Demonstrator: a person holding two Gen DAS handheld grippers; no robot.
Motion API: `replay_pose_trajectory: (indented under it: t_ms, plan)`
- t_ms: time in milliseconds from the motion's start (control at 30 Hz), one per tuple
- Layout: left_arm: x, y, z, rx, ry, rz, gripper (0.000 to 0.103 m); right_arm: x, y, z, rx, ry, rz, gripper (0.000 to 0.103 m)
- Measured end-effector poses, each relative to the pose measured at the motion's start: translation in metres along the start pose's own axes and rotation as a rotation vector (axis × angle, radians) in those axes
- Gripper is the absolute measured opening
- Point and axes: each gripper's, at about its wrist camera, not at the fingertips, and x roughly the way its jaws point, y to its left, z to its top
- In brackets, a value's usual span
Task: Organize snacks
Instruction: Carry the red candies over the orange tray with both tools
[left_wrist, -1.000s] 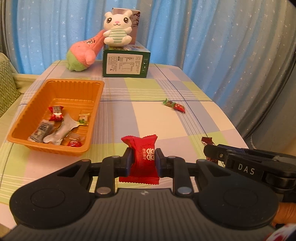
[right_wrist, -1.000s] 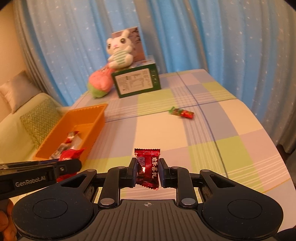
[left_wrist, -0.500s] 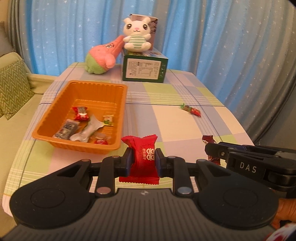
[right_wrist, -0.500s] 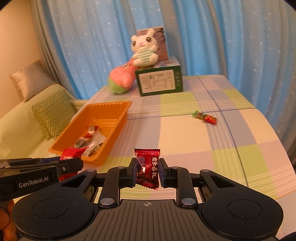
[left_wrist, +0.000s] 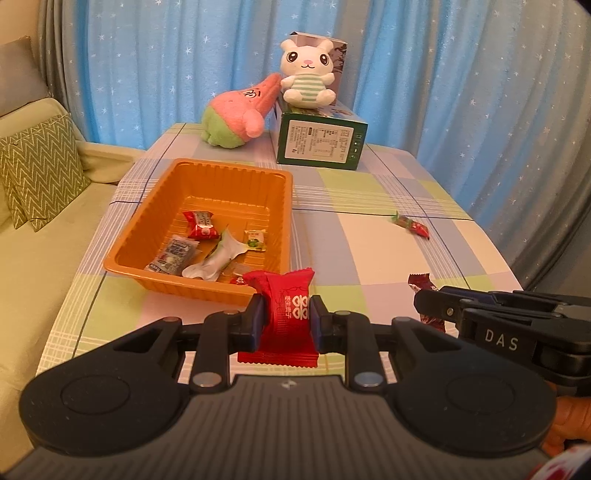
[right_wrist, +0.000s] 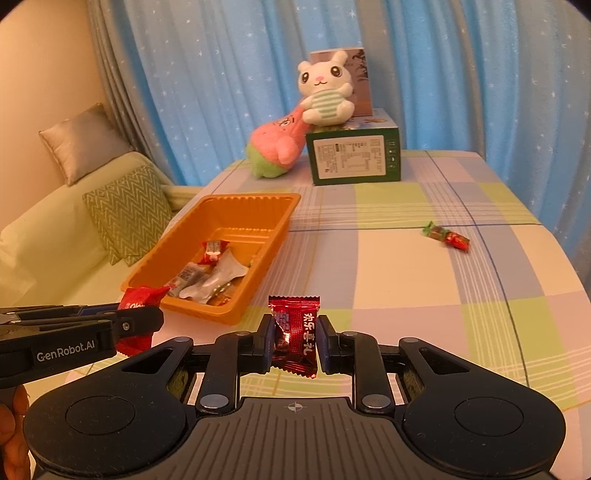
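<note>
Both candies moved nearer tray (left_wrist: 155, 206); contents partly hidden.

Two plush toys: bunny (left_wrist: 307, 75), pink one (left_wrist: 240, 114). Two boxes: green (left_wrist: 320, 142), grey (left_wrist: 338, 55). One orange tray (left_wrist: 155, 206), two cushions.

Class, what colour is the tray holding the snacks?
Orange: the tray shows best in the left wrist view.
</note>
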Motion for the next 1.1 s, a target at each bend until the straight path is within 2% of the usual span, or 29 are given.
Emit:
replay_pose_trajectory:
  t_ms: [1100]
  plan:
    - [0.011, 0.048, 0.023, 0.012, -0.005, 0.070, 0.023, 0.053, 0.045, 0.023, -0.089, 0.042, 0.074, 0.024]
